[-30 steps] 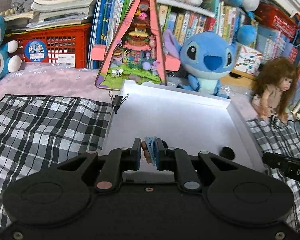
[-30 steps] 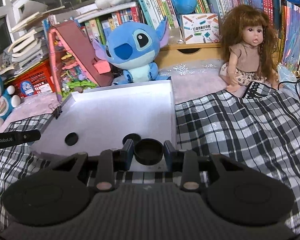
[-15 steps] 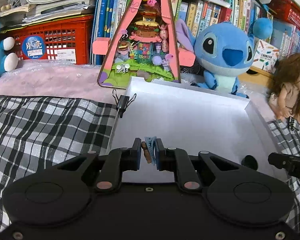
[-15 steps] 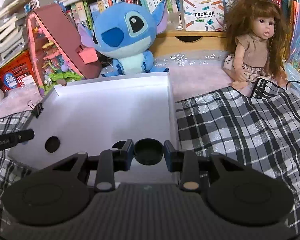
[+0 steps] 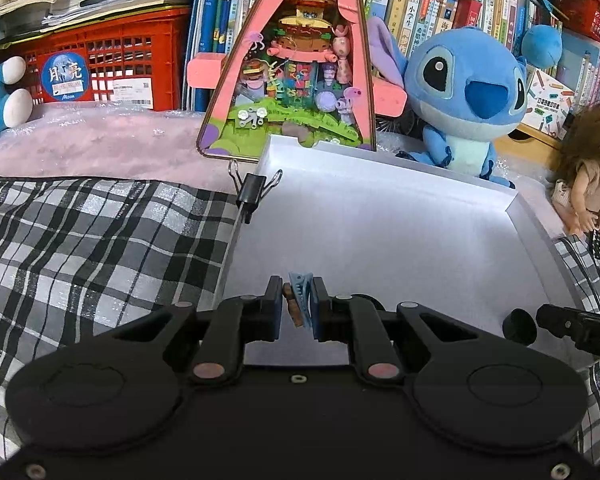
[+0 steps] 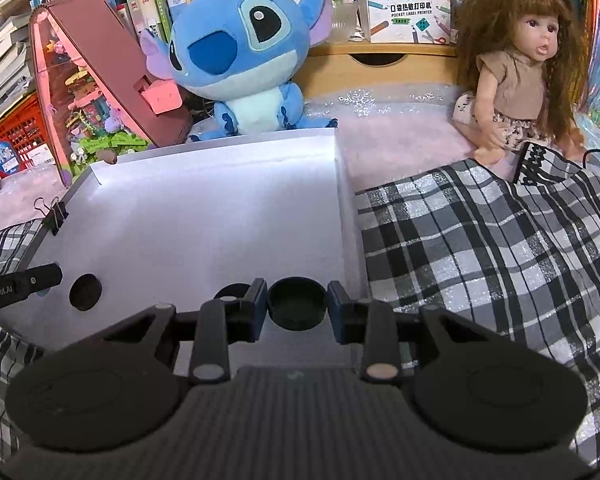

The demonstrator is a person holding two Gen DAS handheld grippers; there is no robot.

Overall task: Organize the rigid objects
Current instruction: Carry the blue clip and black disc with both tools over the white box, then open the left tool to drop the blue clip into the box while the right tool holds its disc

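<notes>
Black-and-white plaid cloth [image 6: 480, 248] covers the work surface, backed by a pink fleecy cover and crowded bookshelves. Centre: white shallow tray [image 5: 380, 184], low walls, a black binder clip [image 5: 252, 192] fastened upright on its left wall. Left gripper [image 5: 296, 306]: jaws pressed together on a small blue clothespin [image 5: 302, 296], toothed, plastic, standing on end with a brown piece beside it in the same grip; held over the tray's near left part. Right gripper [image 6: 298, 308]: jaws clamped on a black round cap [image 6: 297, 307], open side up, thick-rimmed, matte; held over the tray's near right corner. Two more black round caps lie on the tray floor, one [image 6: 85, 292] near the left gripper's tip, one [image 6: 232, 293] partly hidden behind the right gripper's left finger. Background items: blue Stitch plush [image 6: 244, 56] just behind the tray's far wall; long-haired baby doll [image 6: 520, 68] seated to the right; pink triangular diorama case [image 5: 296, 60] holding building-brick figures; red plastic crate [image 5: 100, 68] with a round blue sticker, its lettering too small to be sure of. Legible writing: "POCKET LABEL PRINTER" on a white box [image 6: 404, 8]; "enRobot.AI" on the left gripper's finger in the right view; "DA" on the right gripper's finger in the left view.
</notes>
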